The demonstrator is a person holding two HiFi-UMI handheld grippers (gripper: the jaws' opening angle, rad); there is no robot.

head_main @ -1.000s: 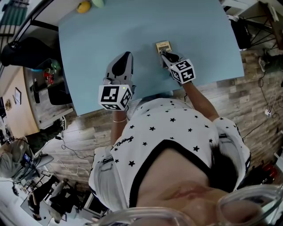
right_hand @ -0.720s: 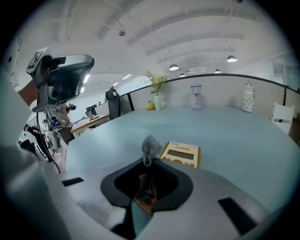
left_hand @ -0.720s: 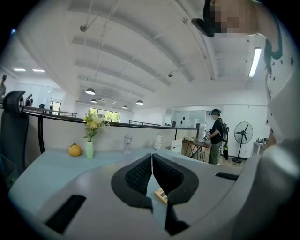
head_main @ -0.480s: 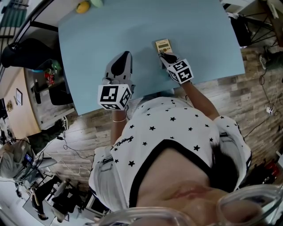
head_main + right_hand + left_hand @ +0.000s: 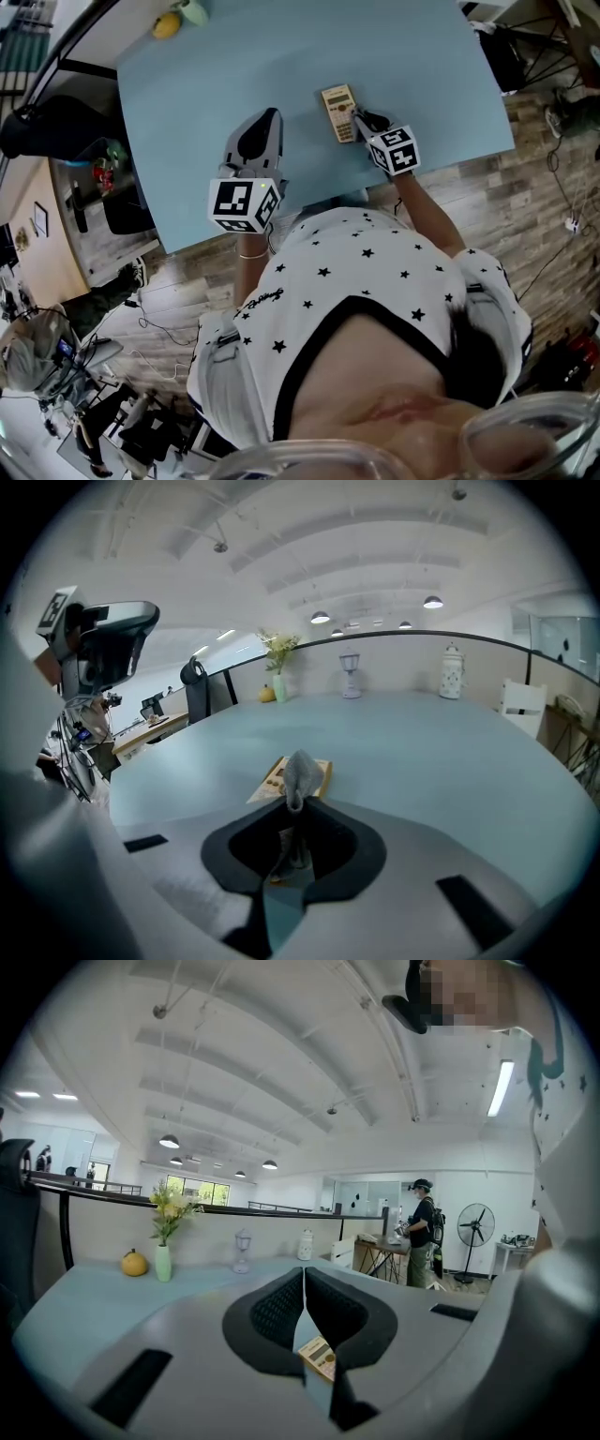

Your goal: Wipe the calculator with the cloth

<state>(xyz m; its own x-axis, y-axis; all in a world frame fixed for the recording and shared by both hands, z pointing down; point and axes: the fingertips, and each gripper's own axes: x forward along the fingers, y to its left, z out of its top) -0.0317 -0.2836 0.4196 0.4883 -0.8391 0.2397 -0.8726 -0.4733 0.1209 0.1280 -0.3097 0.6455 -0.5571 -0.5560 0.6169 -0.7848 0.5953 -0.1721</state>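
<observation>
Pinches the grey cloth [image 5: 300,772] in the right gripper [image 5: 292,810], with the jaws narrowed onto its lower folds and the bunched top poking out past the tips. Sets that bunch over the near end of the beige calculator [image 5: 272,782], flat on the pale blue counter [image 5: 450,761]; hard to tell whether touching or just above.

From the head view, finds the calculator [image 5: 338,112] near the counter's [image 5: 187,94] middle, with the right gripper [image 5: 361,120] at its right edge. Cannot pick out the cloth there, too small and dark against the jaws.

Holds the left gripper [image 5: 304,1279] empty, with the jaws brought together at the tips. Rests it well to the left of the calculator [image 5: 321,1357], glimpsed only as a sliver through the slit below the tips.

Reads nothing on the calculator: display and key print too small. Carries only black-and-white square markers on the left gripper's [image 5: 264,118] cube.
</observation>
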